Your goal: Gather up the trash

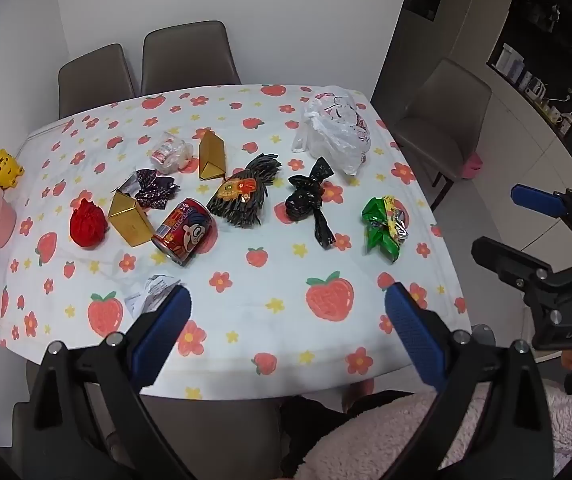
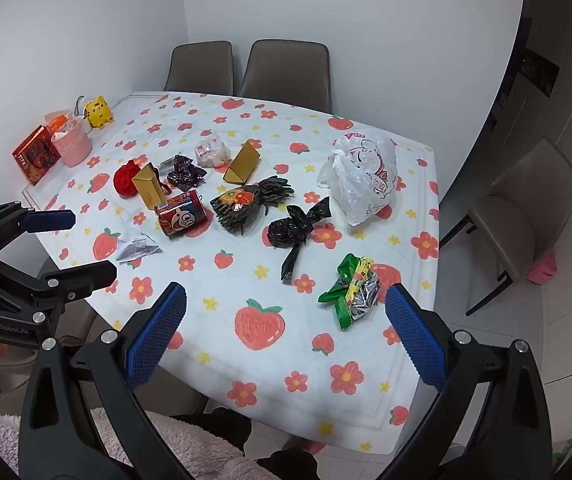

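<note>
Green wrapper (image 2: 352,294) near table edge (image 2: 432,280)

A yellow tiger figure (image 2: 99,111) and pink cup (image 2: 73,145) stand on the strawberry tablecloth (image 2: 262,364).

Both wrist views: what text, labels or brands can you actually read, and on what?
"GenRobot.AI": on the left gripper body, right wrist view.
"UAS", partly cut off: on the right gripper body, left wrist view.
Red can, red packet, white plastic bag, paper receipt: printing too blurred to read.
</note>
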Tool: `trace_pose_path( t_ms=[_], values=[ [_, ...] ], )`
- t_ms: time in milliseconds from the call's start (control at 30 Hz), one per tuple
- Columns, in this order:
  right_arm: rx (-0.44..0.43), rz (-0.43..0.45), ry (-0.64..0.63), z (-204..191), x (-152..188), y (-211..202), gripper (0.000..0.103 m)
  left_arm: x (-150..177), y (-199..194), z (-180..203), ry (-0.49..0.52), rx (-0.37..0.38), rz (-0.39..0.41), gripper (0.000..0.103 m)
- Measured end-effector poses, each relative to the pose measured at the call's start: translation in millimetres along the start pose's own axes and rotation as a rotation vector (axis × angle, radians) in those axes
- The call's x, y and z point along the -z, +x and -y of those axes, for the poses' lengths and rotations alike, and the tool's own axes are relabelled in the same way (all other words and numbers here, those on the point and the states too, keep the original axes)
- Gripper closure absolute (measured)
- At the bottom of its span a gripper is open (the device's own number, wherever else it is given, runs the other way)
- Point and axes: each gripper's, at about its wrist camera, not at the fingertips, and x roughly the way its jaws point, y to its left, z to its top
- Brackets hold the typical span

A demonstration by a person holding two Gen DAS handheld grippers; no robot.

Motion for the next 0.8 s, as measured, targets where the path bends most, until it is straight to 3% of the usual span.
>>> trace_pose_path(
  t_ms=[800],
  values=[
    [0.0, -0.005, -0.001, -1.8, -0.7, 2.1, 0.007, -0.5, 0.7, -1.2, -0.007, 0.006, -0.012, 0.006]
  ],
)
